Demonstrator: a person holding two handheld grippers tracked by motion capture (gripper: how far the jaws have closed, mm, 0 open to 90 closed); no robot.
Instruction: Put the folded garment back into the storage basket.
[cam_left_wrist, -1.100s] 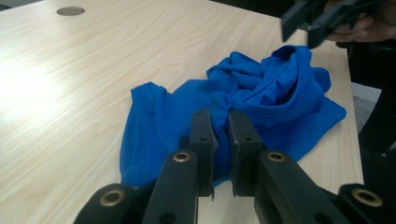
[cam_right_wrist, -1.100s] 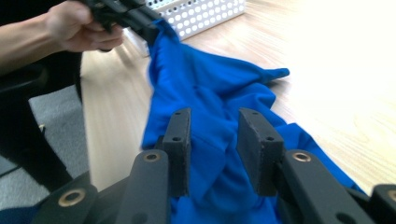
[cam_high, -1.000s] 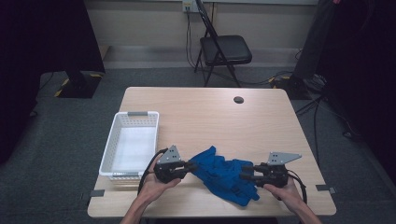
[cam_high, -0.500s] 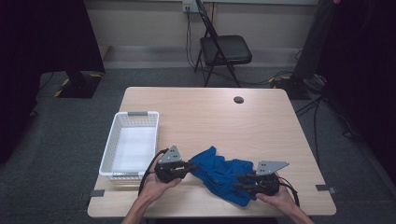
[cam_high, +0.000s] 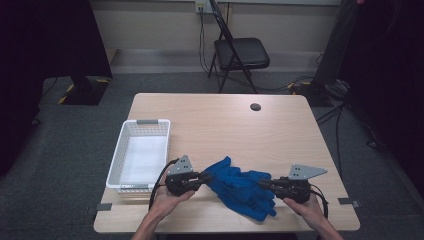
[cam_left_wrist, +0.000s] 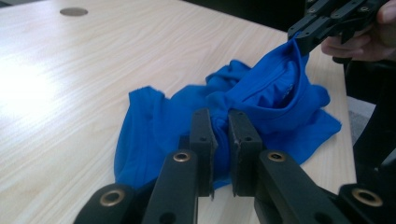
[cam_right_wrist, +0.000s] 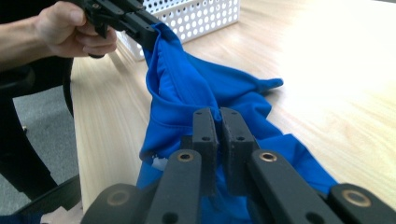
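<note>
On the table, both jaws pinch the blue cloth, the right gripper having just closed.

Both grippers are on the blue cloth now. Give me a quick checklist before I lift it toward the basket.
1. Left gripper shut on the blue cloth: ok.
2. Right gripper jaws have just been closing, now pinching cloth: ok.
3. Cloth spread flat between the grips: not ok, bunched.
4. White basket empty and upright: ok.
5. Cloth clear of the table edge: cannot tell, hem lies near the front.
</note>
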